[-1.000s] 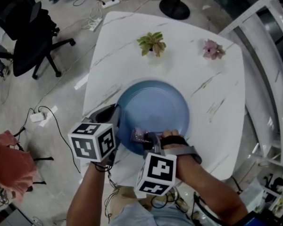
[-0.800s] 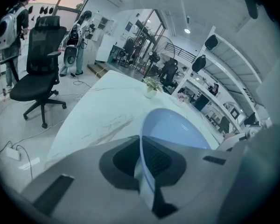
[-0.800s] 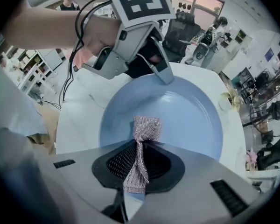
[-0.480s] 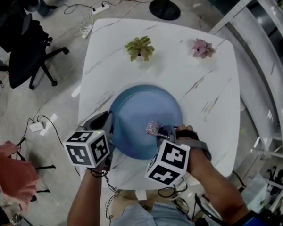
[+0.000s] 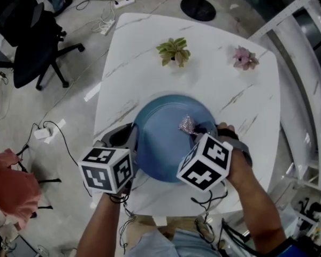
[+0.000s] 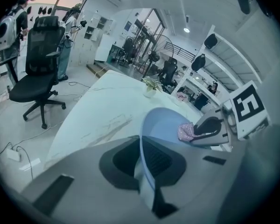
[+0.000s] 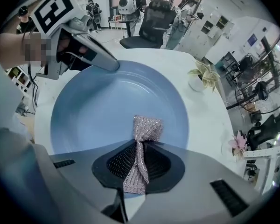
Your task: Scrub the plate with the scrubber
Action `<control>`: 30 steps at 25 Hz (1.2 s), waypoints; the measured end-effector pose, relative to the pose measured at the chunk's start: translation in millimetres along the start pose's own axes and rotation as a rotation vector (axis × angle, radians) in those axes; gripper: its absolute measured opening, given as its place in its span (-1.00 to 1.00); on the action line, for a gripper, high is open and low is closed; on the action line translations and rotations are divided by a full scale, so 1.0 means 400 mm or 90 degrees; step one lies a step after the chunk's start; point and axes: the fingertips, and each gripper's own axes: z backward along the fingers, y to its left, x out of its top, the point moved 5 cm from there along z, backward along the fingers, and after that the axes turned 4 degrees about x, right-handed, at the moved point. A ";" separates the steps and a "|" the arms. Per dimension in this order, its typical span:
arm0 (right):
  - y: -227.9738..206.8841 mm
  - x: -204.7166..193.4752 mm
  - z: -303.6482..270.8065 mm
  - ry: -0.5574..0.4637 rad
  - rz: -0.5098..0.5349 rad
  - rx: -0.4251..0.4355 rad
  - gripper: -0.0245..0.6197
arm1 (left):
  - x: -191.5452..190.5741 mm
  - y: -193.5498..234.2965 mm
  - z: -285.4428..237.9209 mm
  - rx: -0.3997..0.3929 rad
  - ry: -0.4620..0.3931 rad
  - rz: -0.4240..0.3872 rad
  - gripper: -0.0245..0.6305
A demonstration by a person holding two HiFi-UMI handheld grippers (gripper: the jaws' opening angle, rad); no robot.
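Observation:
A round blue plate (image 5: 160, 143) lies on the white marble table (image 5: 150, 52), near its front edge. My left gripper (image 5: 132, 138) is shut on the plate's left rim; in the left gripper view the rim (image 6: 144, 148) runs edge-on between the pads. My right gripper (image 5: 195, 130) points steeply down over the plate's right part, shut on a pinkish mesh scrubber (image 5: 186, 125). The right gripper view shows the scrubber (image 7: 144, 129) pinched at its middle, its free end resting on the plate (image 7: 107, 106). The left gripper (image 7: 98, 59) shows there at the plate's far rim.
Two small potted plants, a green one (image 5: 173, 50) and a pink one (image 5: 243, 57), stand at the table's far side. A black office chair (image 5: 32, 42) and cables are on the floor at left. A round black stand base (image 5: 198, 8) sits beyond the table.
My right gripper has carried the scrubber from the plate's near-left edge across to its right part and rolled a little. The left gripper and the plate have stayed put.

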 end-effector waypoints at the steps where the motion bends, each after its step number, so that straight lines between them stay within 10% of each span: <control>1: -0.009 0.007 -0.002 -0.001 0.003 -0.003 -0.72 | 0.000 0.000 0.000 0.000 0.000 0.000 -0.88; 30: 0.219 0.184 0.011 -0.068 0.224 0.043 -0.72 | -0.003 0.000 0.002 0.017 -0.011 0.013 -0.88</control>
